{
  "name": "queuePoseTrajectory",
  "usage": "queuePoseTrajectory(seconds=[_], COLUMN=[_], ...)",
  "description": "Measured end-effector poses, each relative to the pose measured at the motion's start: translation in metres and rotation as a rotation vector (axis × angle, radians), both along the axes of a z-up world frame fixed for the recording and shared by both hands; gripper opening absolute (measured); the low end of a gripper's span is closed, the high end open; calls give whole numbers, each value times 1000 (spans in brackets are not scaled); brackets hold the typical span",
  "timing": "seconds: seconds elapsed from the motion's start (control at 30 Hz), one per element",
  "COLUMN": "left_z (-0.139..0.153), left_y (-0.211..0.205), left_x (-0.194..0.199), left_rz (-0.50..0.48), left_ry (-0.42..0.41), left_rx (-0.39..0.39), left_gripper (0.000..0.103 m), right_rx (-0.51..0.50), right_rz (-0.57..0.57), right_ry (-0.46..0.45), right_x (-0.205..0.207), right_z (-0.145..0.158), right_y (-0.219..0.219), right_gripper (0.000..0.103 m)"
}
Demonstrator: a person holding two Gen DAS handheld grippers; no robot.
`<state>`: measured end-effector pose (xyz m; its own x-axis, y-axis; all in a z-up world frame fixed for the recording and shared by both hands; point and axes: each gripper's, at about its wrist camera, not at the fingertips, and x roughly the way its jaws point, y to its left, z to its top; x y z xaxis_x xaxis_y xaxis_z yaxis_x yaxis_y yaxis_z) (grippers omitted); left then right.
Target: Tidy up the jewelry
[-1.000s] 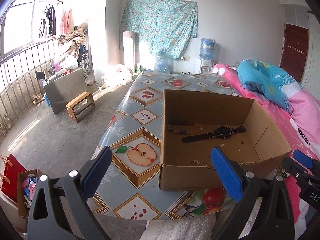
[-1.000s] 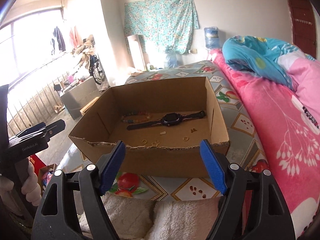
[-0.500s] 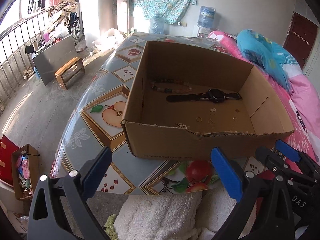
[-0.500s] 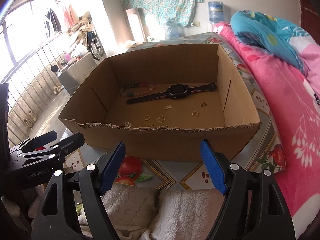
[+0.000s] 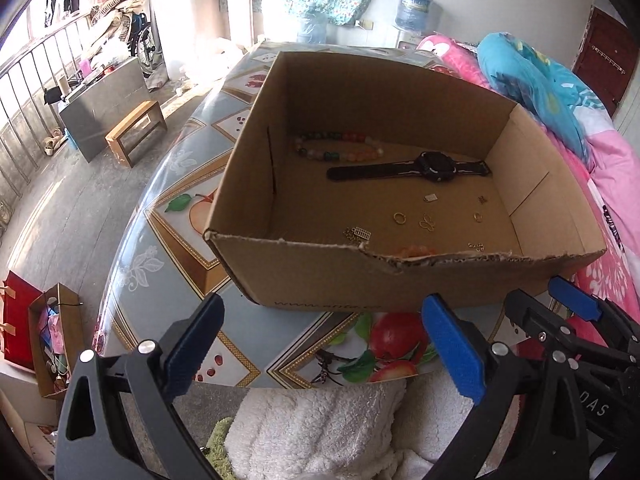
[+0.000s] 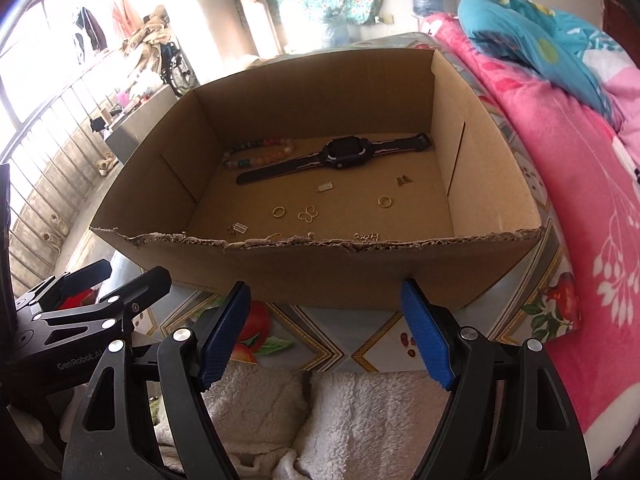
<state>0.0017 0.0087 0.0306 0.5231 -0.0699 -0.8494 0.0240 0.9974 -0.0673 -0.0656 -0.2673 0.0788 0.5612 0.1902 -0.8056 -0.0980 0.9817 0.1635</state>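
A wooden stool (image 5: 136,130) is seen on the floor at far left, beside a table (image 5: 168,208) covered in a fruit-patterned cloth. On that table an open cardboard box (image 6: 320,268) is set, its near edge torn. Inside it, against the far wall toward the left, a bead bracelet (image 6: 258,153) is laid; just to its right a black watch (image 6: 344,153) is stretched out flat, its strap end close to the beads. Nearer the front, small gold pieces are scattered apart on the box floor: a ring (image 6: 279,211), a butterfly charm (image 6: 307,213) and a second ring (image 6: 384,200). To the right of the table a pink blanket (image 6: 580,200) is piled. The left gripper (image 5: 320,354) is held wide open with nothing between its pads, short of the box. The right gripper (image 6: 326,334) is likewise spread wide and empty, just before the box's near wall.
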Motion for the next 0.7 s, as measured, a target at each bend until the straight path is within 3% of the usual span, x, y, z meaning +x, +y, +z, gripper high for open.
queuePoseTrajectory(seconds=[0.33, 0.7], left_z=[-4, -7], left_y=[-7, -10], left_x=[7, 7], left_rz=[-13, -22], left_ry=[22, 32], left_rx=[4, 7], left_gripper=[97, 97], right_rx=[60, 43], right_rz=[-5, -2], right_ry=[43, 50], right_x=[8, 9], right_z=[-1, -1], right_y=[-8, -7], right_gripper=[73, 73])
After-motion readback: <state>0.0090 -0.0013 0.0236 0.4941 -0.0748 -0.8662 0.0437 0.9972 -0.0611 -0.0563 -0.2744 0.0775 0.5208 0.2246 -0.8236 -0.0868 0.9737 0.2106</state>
